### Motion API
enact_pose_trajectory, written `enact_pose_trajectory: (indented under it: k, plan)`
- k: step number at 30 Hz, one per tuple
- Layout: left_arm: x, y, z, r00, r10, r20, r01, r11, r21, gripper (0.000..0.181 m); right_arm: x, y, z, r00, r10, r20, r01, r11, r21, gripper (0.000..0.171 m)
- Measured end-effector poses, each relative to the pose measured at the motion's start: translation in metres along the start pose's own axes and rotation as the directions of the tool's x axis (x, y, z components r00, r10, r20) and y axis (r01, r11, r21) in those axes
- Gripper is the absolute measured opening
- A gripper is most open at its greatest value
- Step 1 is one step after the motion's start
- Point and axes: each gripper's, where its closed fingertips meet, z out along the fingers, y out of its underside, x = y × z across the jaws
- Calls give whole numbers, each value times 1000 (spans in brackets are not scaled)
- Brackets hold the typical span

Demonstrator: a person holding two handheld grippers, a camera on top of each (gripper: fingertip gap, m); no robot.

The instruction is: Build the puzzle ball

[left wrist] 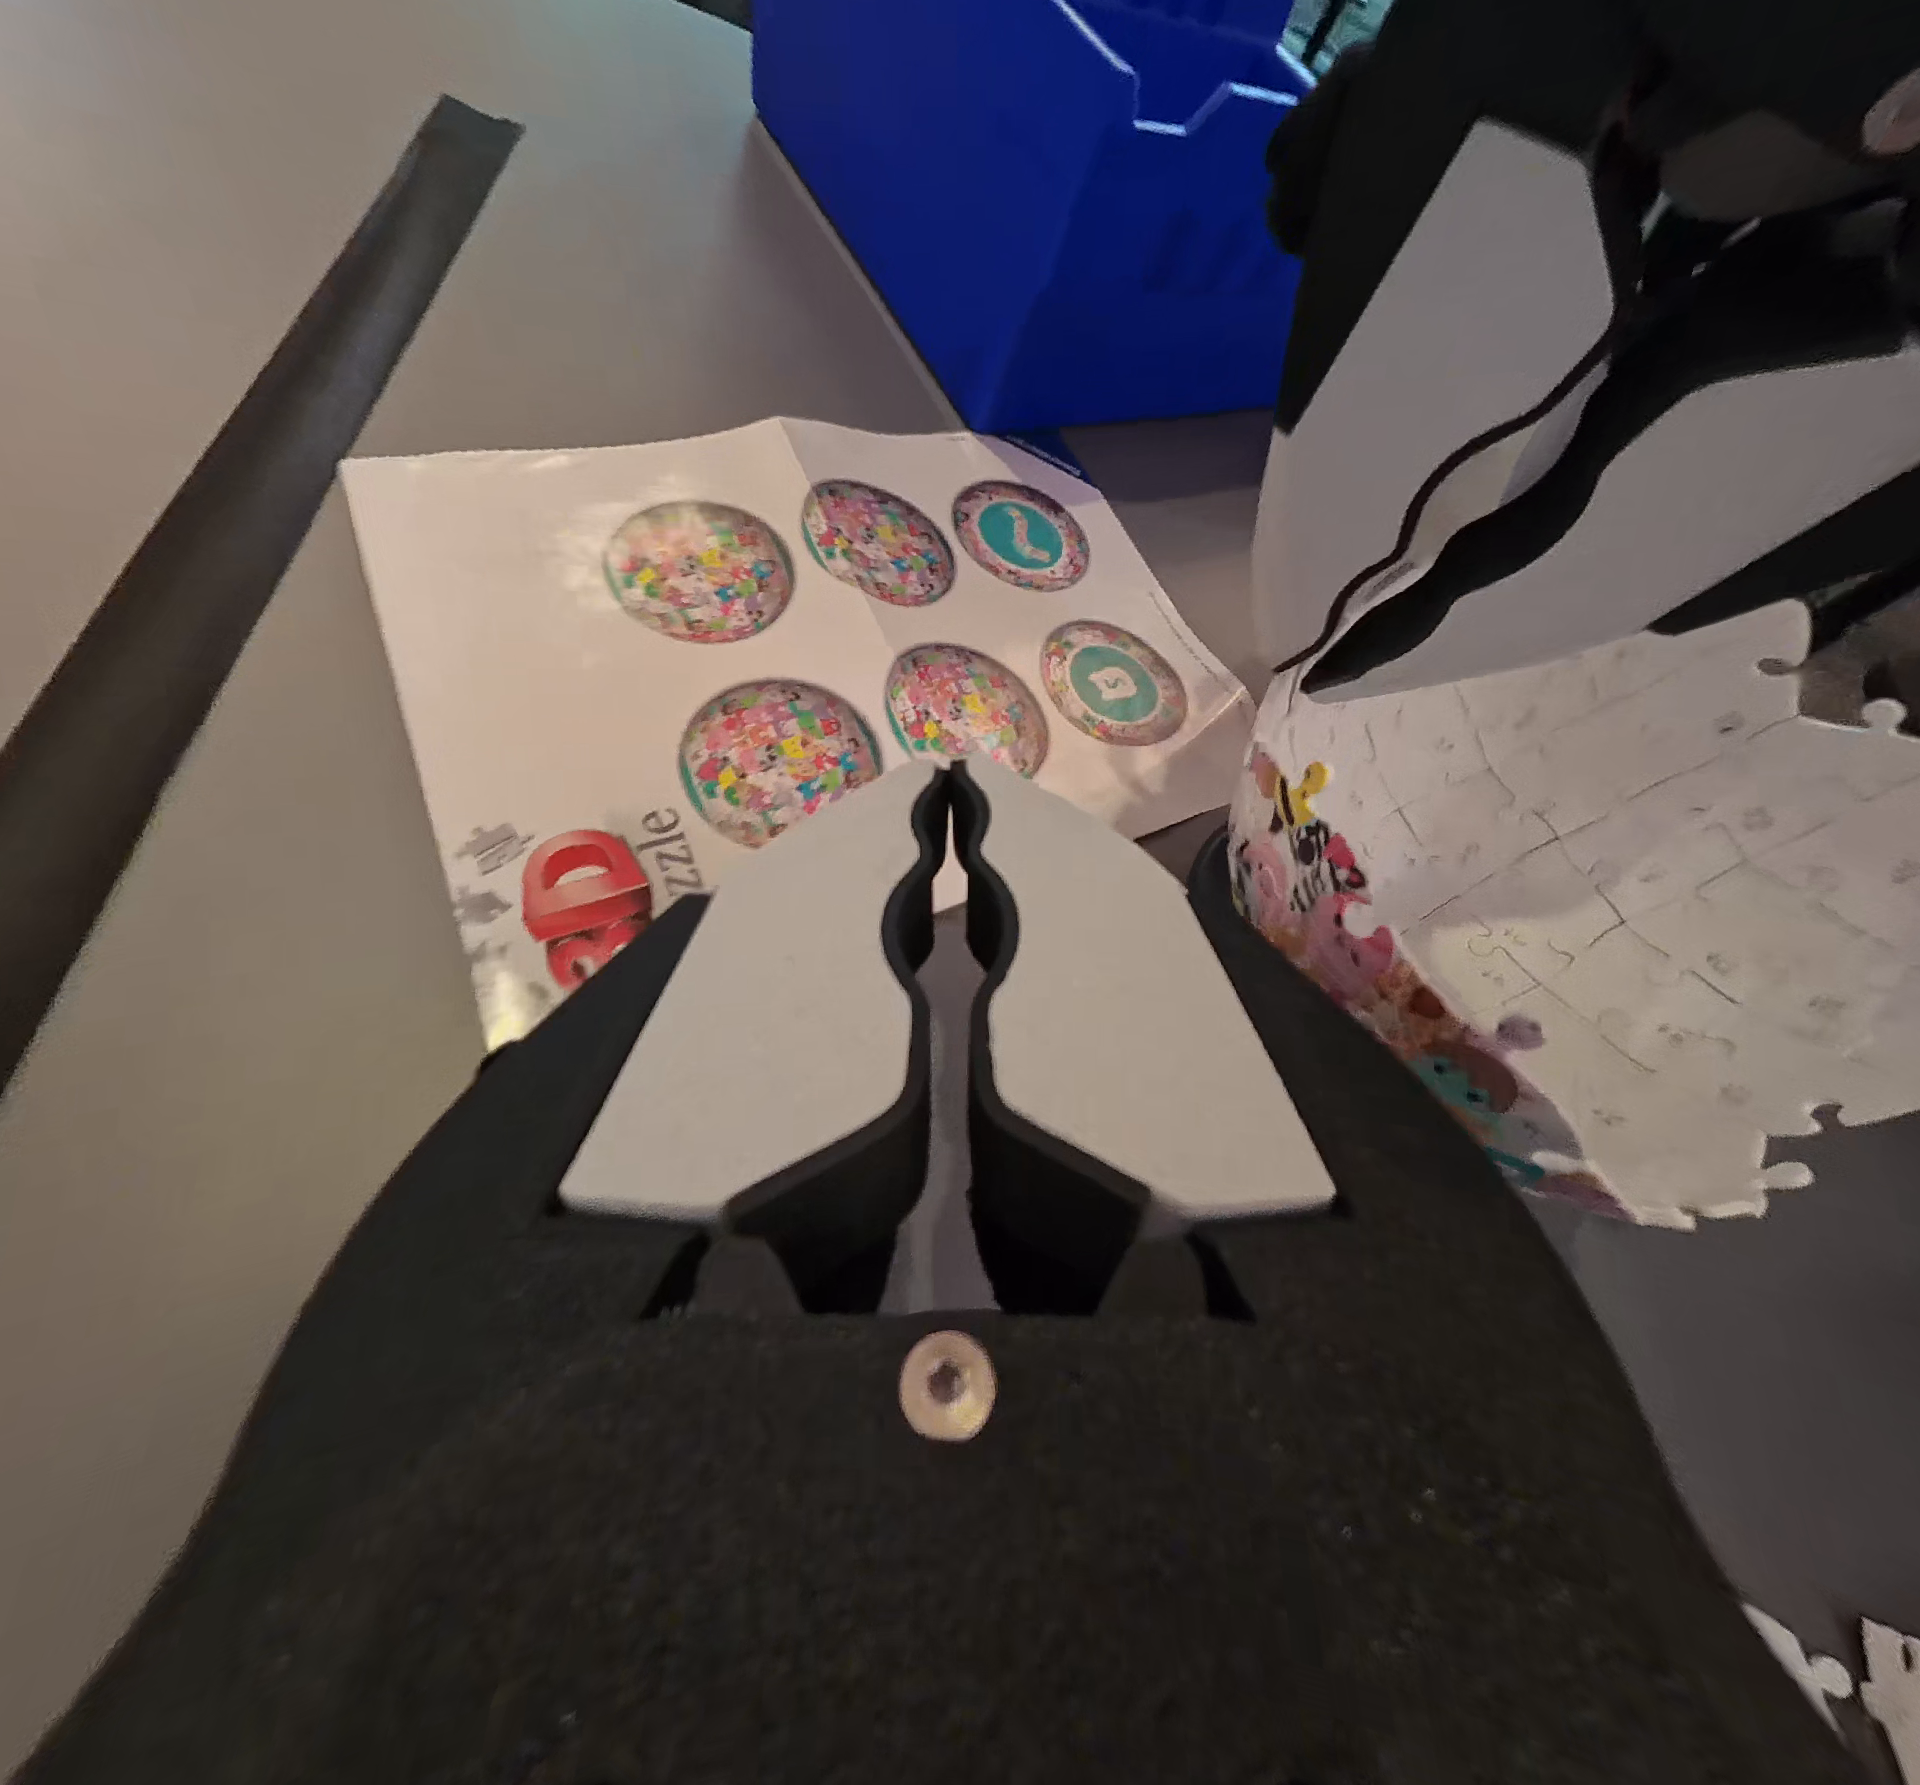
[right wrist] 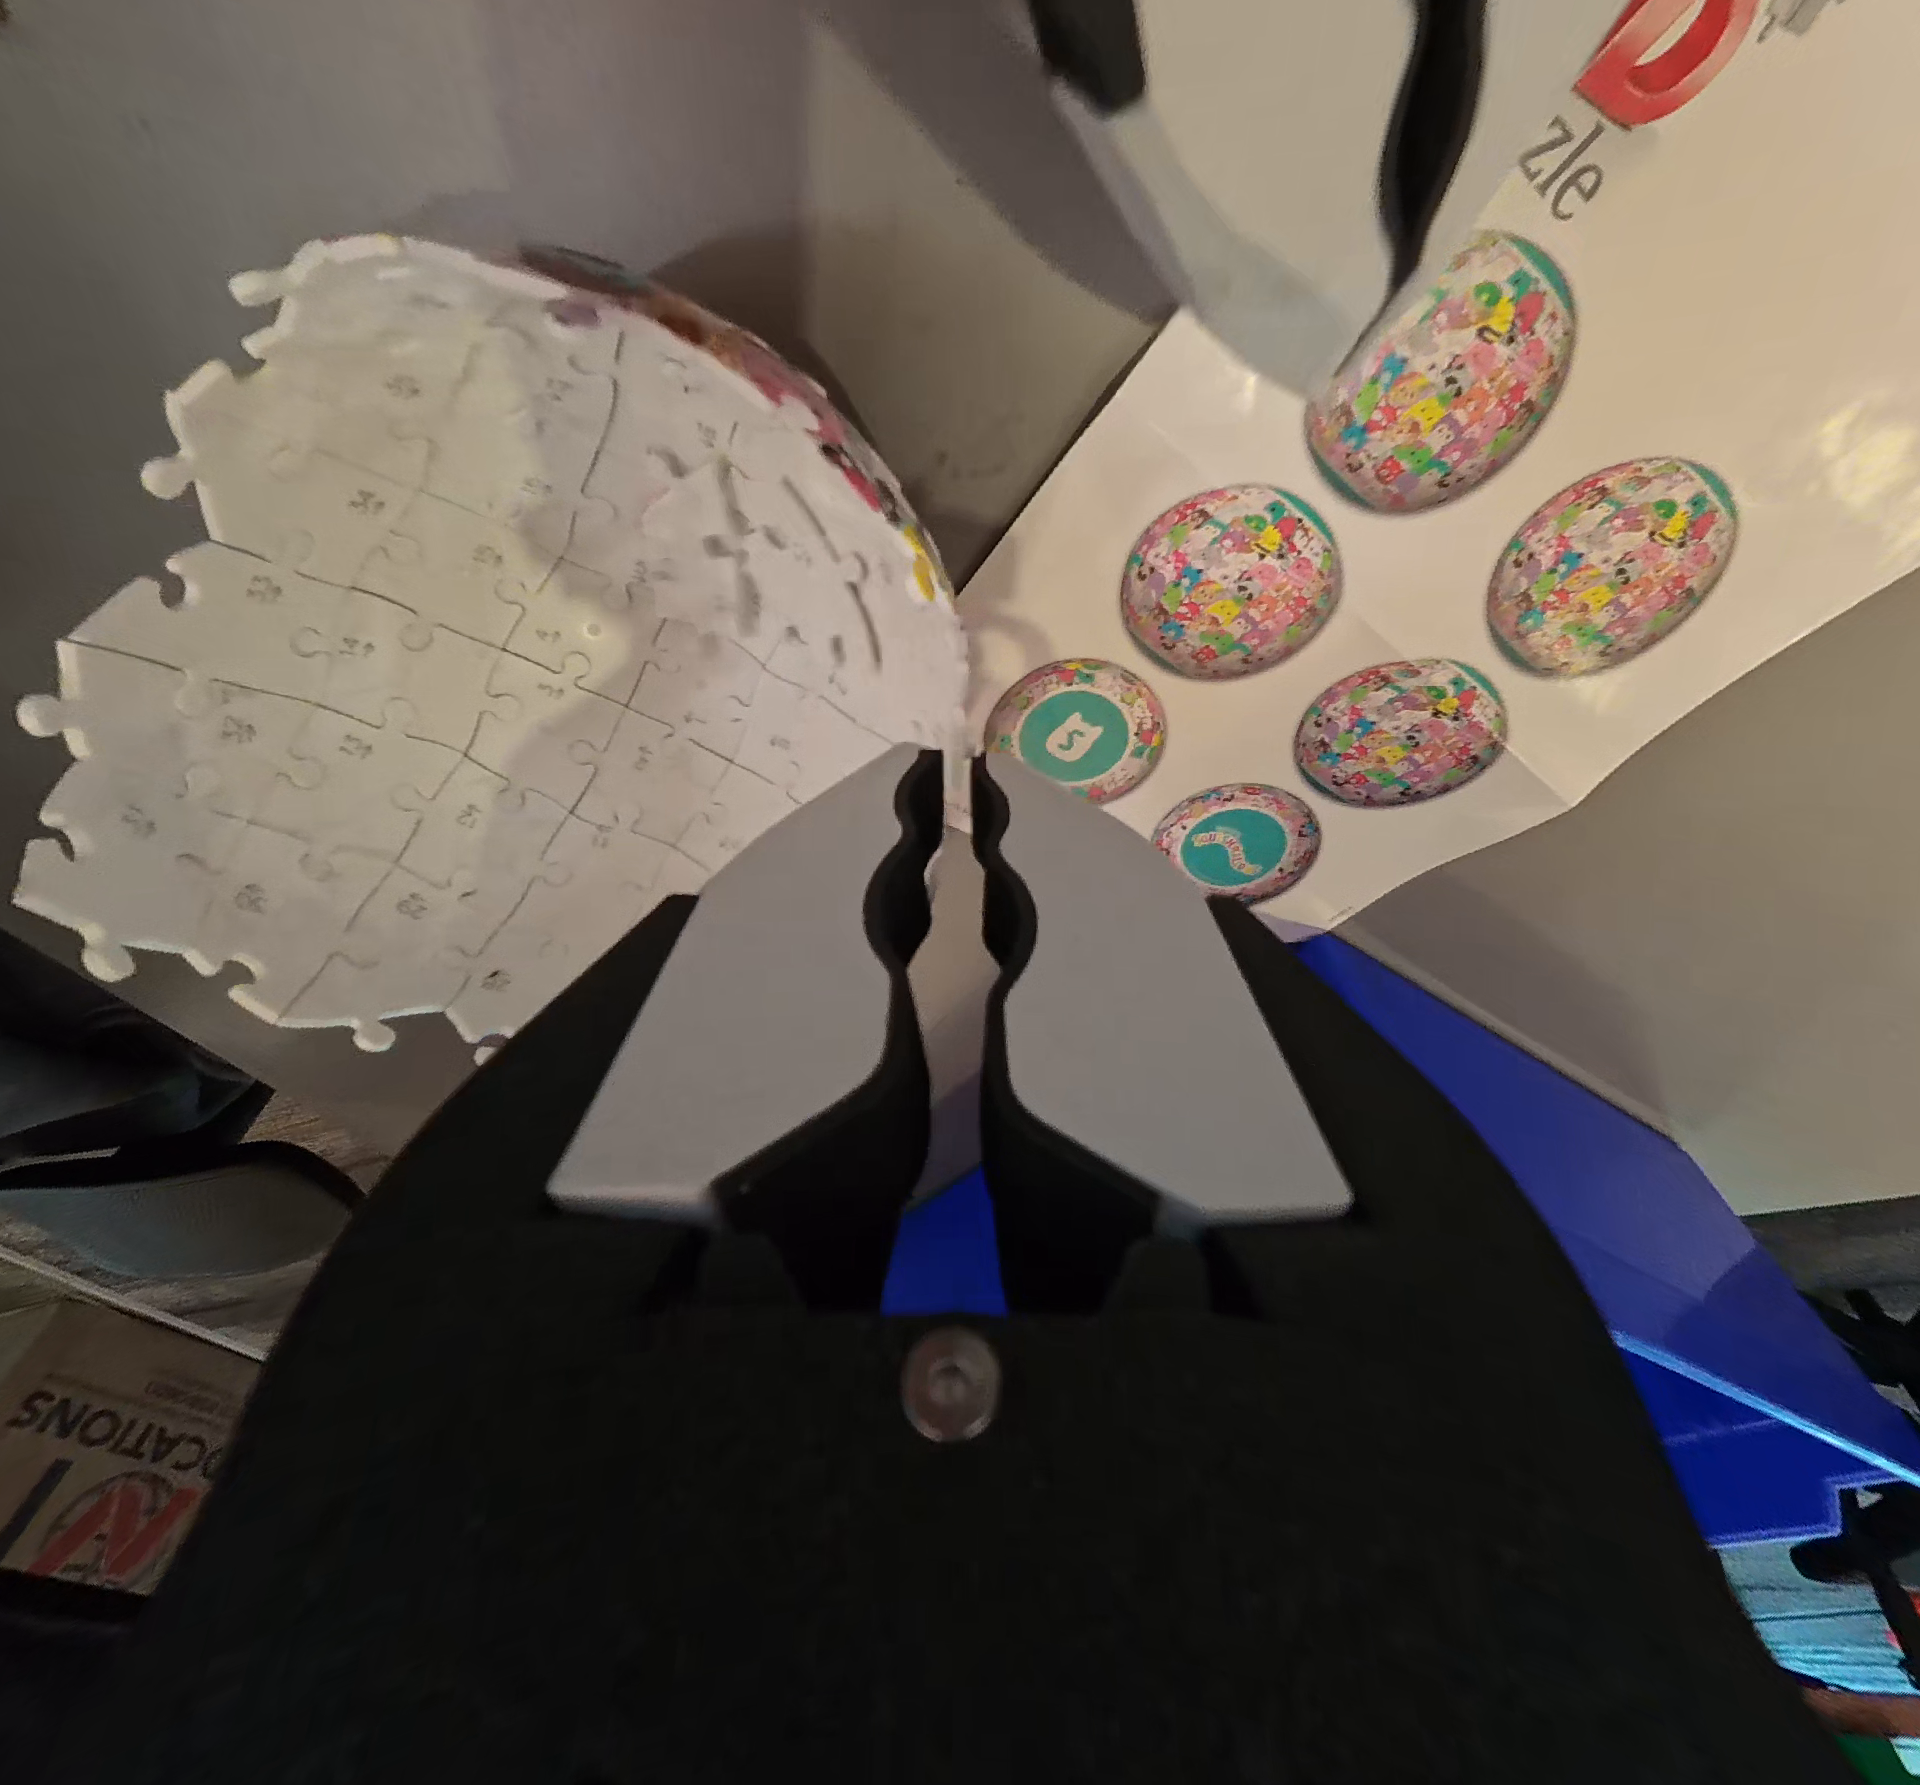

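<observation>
- While the right hand-held gripper [right wrist: 961, 774] clamps the rim of the half-built ball [right wrist: 499, 655], the left hand-held gripper [left wrist: 951, 777] is closed, empty.
- Leaflet [left wrist: 644, 592] lies on tabletop [left wrist: 208, 281].

Soft indoor light, blurred, fisheye-warped edges.

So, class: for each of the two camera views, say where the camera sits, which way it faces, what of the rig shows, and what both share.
Left wrist view: on the left gripper, facing forward and down over the table at the instruction sheet; jaws shut, right gripper at upper right.
Right wrist view: on the right gripper, shut on the edge of the puzzle ball; left gripper at the top.
Shared: sheet, ball, blue bin.
</observation>
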Motion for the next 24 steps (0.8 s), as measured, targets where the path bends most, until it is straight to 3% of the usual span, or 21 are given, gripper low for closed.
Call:
enact_pose_trajectory:
  k: [6,10,12,15,16,20,22,24]
  plan:
    - [8,4,9,998,66,15,-66,997,-43,0,-2,0,-14,1000,-23,-17,23,999,41,10]
    - [6,0,0,996,71,57,-72,997,7,0,-13,-21,-71,992,-41,-116,77,944,322,10]
    - [5,-5,-5,995,65,71,-68,997,43,0,-27,-28,-105,982,-36,-185,126,857,500,12]
    - [2,-19,-24,989,62,133,-75,992,98,2,-57,-20,-139,963,11,-269,196,658,727,21]
    - [3,-25,-34,986,57,160,-76,990,118,11,-66,-12,-143,957,56,-286,196,603,774,24]
    - [23,-44,-81,973,24,230,-72,977,202,23,-104,26,-135,946,238,-220,147,291,945,25]
    - [35,-39,-98,956,38,291,-92,980,174,27,-120,43,-121,944,290,-157,121,138,983,25]
    - [50,-27,-112,941,42,335,-86,989,117,37,-127,54,-93,936,340,-84,58,87,995,25]
